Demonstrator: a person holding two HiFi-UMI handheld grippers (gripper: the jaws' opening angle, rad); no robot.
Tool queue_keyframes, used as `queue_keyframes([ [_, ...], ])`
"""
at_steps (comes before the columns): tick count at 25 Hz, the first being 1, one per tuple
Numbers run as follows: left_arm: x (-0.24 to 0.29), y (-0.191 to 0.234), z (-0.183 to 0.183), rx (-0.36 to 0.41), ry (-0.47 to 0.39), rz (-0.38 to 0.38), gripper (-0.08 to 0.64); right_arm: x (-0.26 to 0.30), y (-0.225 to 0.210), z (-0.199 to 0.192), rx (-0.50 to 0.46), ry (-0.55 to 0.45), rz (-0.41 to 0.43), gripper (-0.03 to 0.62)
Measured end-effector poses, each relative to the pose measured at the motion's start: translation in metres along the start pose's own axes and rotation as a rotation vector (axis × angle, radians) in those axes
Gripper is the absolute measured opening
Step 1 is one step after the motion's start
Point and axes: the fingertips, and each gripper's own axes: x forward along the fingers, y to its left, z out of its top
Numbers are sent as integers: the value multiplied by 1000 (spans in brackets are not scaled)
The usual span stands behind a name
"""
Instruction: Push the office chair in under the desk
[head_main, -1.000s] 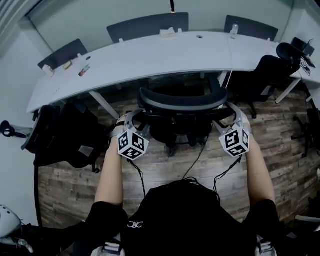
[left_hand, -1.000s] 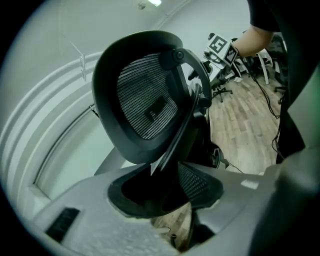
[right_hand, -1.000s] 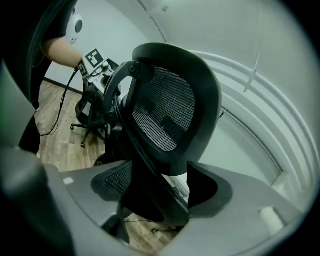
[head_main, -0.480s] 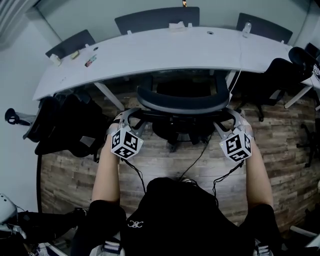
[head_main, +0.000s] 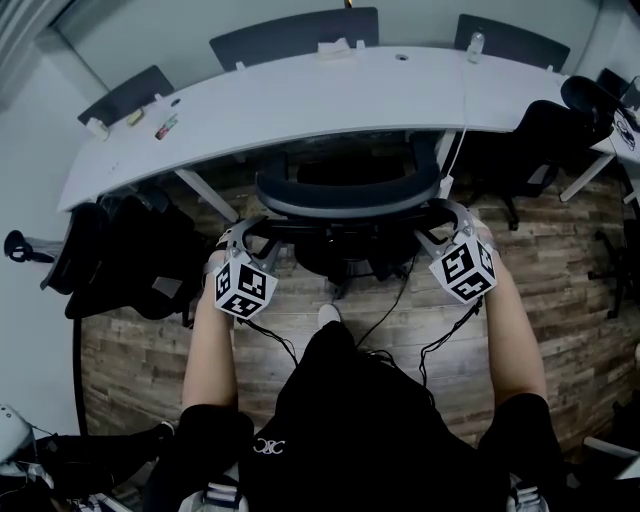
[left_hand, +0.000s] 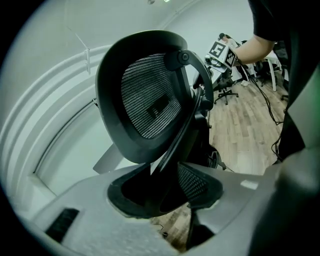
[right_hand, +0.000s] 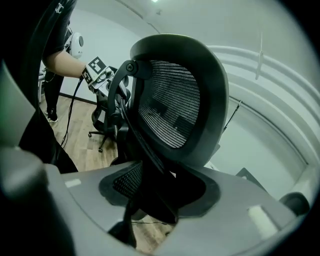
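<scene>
The black mesh office chair (head_main: 345, 195) stands in front of the curved white desk (head_main: 300, 100), its seat partly under the desk's edge. My left gripper (head_main: 258, 236) is at the left side of the backrest and my right gripper (head_main: 441, 226) is at the right side. In the left gripper view the jaws of the left gripper (left_hand: 165, 192) are closed round a dark bar of the chair (left_hand: 145, 100) below the mesh back. In the right gripper view the right gripper (right_hand: 160, 195) grips the matching bar of the chair (right_hand: 175, 105).
Another black chair (head_main: 120, 250) stands at the left and one more chair (head_main: 540, 140) at the right. A slanted desk leg (head_main: 205, 205) is left of the chair. A bottle (head_main: 474, 45) and small items (head_main: 165, 127) lie on the desk. Cables (head_main: 390, 305) trail over the wood floor.
The chair and both grippers have moved forward, closer to the desk's edge. A shoe has come into view on the floor behind the chair.
</scene>
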Motion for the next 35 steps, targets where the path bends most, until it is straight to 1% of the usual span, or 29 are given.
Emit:
queue_keyframes([
  [3,1,0,0,3,10,10,172,2,-1,-1,-4,-7,-10,219],
  [6,11,3,5,16,41,25,172,7,-12,-5,-2,-11,-22,224],
  [12,29,17,7,1,68,20,175,25,-28,-6,2,1,2,223],
  [19,57,42,8,-5,53,57,176,51,-53,-4,1,-5,-21,225],
  [26,88,73,6,-31,32,63,178,85,-78,0,7,23,-9,224],
  [35,119,101,6,-18,5,21,178,120,-107,2,21,46,5,227],
])
